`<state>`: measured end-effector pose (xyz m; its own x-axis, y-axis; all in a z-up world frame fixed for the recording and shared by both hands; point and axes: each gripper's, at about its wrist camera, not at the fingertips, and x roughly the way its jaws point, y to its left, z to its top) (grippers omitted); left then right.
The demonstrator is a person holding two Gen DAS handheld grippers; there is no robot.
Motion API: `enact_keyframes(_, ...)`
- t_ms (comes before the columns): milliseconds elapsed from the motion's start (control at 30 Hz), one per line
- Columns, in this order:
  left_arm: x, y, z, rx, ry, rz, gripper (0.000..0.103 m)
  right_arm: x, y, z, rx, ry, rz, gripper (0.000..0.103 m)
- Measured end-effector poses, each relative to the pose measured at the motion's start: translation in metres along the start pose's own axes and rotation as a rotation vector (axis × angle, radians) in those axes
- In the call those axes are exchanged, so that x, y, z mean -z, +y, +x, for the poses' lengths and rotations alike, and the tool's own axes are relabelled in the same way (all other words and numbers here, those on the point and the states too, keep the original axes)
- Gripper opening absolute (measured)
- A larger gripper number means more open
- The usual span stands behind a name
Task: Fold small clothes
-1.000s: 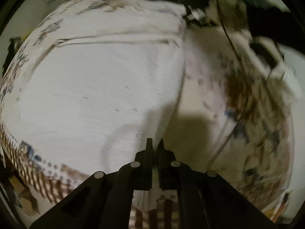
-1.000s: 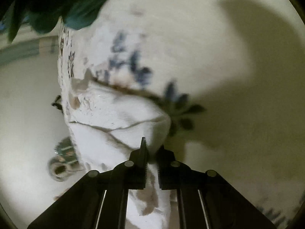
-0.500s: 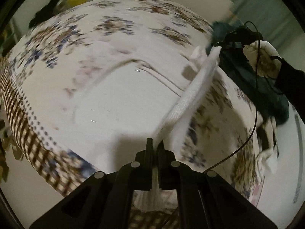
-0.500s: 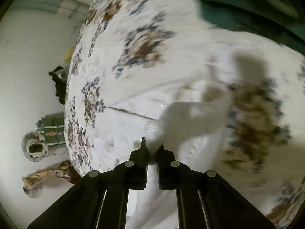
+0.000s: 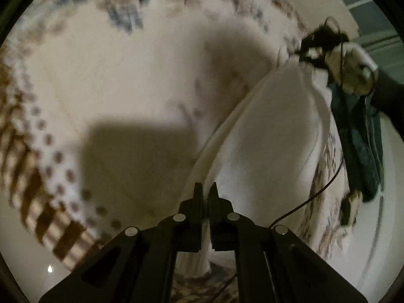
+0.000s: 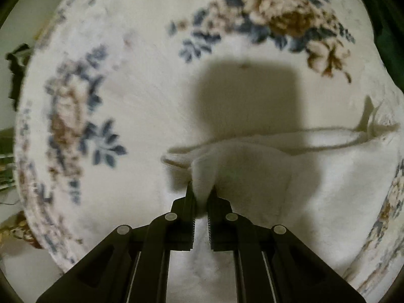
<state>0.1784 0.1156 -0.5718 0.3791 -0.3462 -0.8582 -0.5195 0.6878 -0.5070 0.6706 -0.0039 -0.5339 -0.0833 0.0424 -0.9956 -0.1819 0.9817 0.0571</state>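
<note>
White garment [image 5: 265, 136]: small piece of soft white cloth, held up off the bed and stretched between both tongs; lower part sagged toward the bedspread. In right wrist view the same garment [image 6: 315, 176] hung as a loose fold w/ a rolled hem running left to right, a small pointed flap sticking up near its far end.

Left tongs [image 5: 205, 194]: nearly closed, a bunched edge of the garment pinched between them; cloth trailed down betw. the fingers toward the camera.

Right tongs [image 6: 202, 197]: closed to a narrow gap, a pleat of the garment caught betw. the toothed fingers. In left wrist view the right tongs [image 5: 306, 50] appeared at the garment's far corner, carried by a hand in a pale glove [image 5: 353, 70] w/ dark sleeve; grip there too blurred to judge from that view.

Bedspread [image 6: 151, 88]: white w/ blue-and-brown flower print, directly beneath the garment; square shadow cast on it. In left wrist view the bedspread [image 5: 126, 75] showed a brown checked and dotted border at left edge, blurred.

Dark green cloth [image 5: 361, 136]: lay at right side of the bed, just beside the garment. Thin black cable [image 5: 315, 194] ran across the bed's right edge.
</note>
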Motion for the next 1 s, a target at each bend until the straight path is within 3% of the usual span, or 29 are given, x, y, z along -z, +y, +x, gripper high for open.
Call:
enact_keyframes(33,-0.002,0.005,0.005,0.003,0.024,-0.008,0.007,0.000,-0.001,0.003,-0.010,0.015,0.011,0.014)
enact_keyframes(67,-0.003,0.010,0.010,-0.005,0.058,-0.017,0.016,0.001,-0.002,0.002,-0.035,0.027,0.014,0.023)
enact_keyframes(100,-0.004,0.015,0.012,-0.003,0.079,-0.028,0.021,0.004,-0.005,-0.001,-0.072,0.038,0.017,0.041)
enact_keyframes(133,-0.004,0.019,0.011,0.009,0.090,-0.041,0.032,0.008,-0.009,-0.007,-0.104,0.046,0.021,0.059)
enact_keyframes(167,-0.003,0.023,0.006,0.024,0.087,-0.050,0.045,0.017,-0.013,-0.016,-0.147,0.049,0.022,0.064)
enact_keyframes(233,-0.004,0.027,-0.004,0.041,0.067,-0.064,0.054,0.044,-0.025,-0.038,-0.212,0.044,0.000,0.067)
enact_keyframes(300,-0.004,0.028,-0.013,0.055,0.053,-0.067,0.054,0.080,-0.039,-0.057,-0.244,0.045,-0.014,0.067)
enact_keyframes(400,-0.007,0.023,-0.017,0.033,0.057,-0.044,0.054,0.160,-0.079,-0.070,-0.278,0.073,0.009,0.067)
enact_keyframes(500,-0.007,0.012,-0.014,-0.002,0.051,-0.006,0.054,0.253,-0.120,-0.046,-0.271,0.150,0.066,0.067)
enact_keyframes(600,-0.006,-0.006,-0.004,-0.060,0.065,0.045,0.054,0.338,-0.154,0.005,-0.292,0.277,0.169,0.067)
enact_keyframes(667,-0.003,-0.014,0.002,-0.088,0.069,0.079,0.052,0.384,-0.173,0.039,-0.354,0.330,0.289,0.062)
enact_keyframes(700,-0.003,-0.016,0.006,-0.104,0.071,0.093,0.052,0.398,-0.177,0.049,-0.396,0.332,0.327,0.033)
enact_keyframes(733,-0.002,-0.019,0.007,-0.123,0.069,0.110,0.027,0.410,-0.179,0.056,-0.439,0.328,0.351,0.008)
enact_keyframes(767,-0.001,-0.022,0.009,-0.149,0.069,0.129,0.003,0.422,-0.181,0.058,-0.441,0.291,0.361,0.008)
enact_keyframes(867,-0.002,-0.027,0.002,-0.163,0.041,0.140,0.002,0.440,-0.183,0.041,-0.402,0.185,0.366,0.006)
enact_keyframes(1000,0.002,-0.033,-0.023,-0.142,0.014,0.170,0.002,0.464,-0.189,0.014,-0.375,0.143,0.401,0.005)
